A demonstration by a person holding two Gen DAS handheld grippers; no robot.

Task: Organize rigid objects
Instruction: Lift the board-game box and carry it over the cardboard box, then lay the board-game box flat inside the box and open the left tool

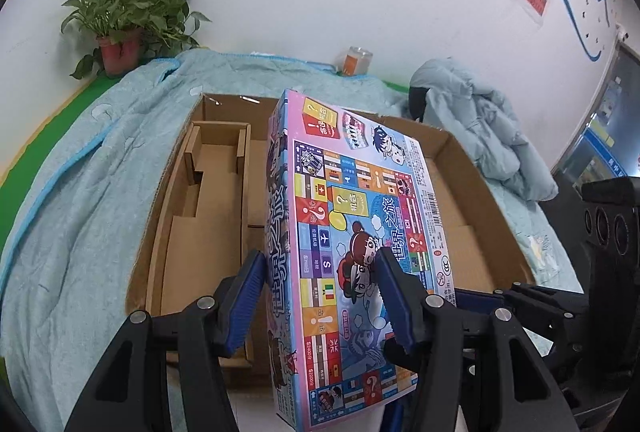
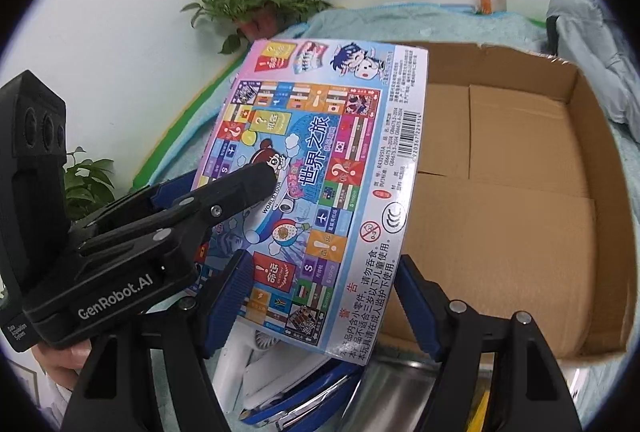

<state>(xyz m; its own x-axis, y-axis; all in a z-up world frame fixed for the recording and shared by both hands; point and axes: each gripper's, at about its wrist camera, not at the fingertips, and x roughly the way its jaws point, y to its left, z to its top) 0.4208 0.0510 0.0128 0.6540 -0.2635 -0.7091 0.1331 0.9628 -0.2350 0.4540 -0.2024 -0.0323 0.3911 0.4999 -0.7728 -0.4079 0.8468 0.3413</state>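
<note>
**Carrying the board game box to the carton**

Holding the board game box (image 1: 352, 232) above the open cardboard carton (image 1: 472, 167), the left gripper (image 1: 320, 296) gripped it across its thickness, one blue pad on the narrow side wall and the other on the printed face. Its fingers (image 1: 394, 296) stood about half apart, clamped on the box. The step in hand looked like the transfer: the box hung tilted over the carton's middle, beside the smaller cardboard insert (image 1: 216, 167) on the left, and had not yet been set down.

In the right wrist view, the right gripper (image 2: 324, 296) straddled the box's near lower corner (image 2: 340, 312) with its fingers (image 2: 416, 304) spread fairly wide; whether the pads pressed on the box could not be told. Below it lay a white item and a blue-rimmed one, both unclear.

The next move probably called for lowering the box flat onto the carton's bare floor (image 2: 520, 191), levelling it first, then letting go.
</note>
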